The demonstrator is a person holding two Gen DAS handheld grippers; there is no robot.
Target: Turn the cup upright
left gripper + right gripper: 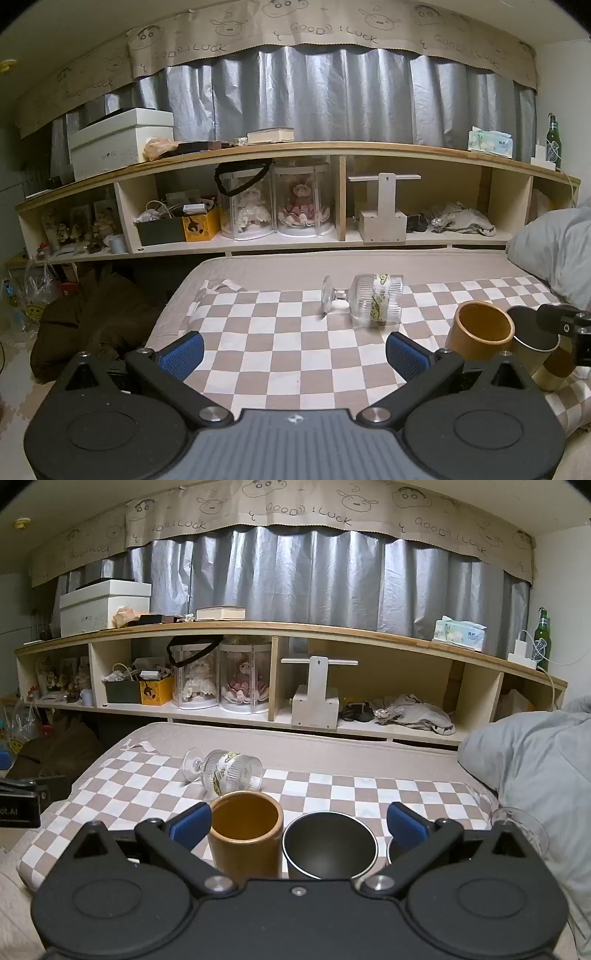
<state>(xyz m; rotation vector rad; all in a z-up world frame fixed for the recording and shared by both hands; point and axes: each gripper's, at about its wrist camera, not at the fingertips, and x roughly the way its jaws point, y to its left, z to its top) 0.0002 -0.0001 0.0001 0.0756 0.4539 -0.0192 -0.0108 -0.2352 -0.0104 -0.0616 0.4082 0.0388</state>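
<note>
A clear ribbed glass cup with a stem and foot (369,300) lies on its side on the checkered cloth (280,350), foot to the left. It also shows in the right wrist view (229,771). My left gripper (295,354) is open and empty, short of the glass. My right gripper (299,825) is open, with an upright brown cup (245,834) and an upright dark metal cup (330,843) standing between its fingers; neither is gripped. Part of the right gripper shows at the right edge of the left wrist view (565,325).
The brown cup (482,330) and the dark cup (535,343) stand right of the left gripper. Another clear glass (521,827) stands at the right by a grey pillow (532,760). A long shelf (295,199) runs behind the bed. Floor clutter lies to the left.
</note>
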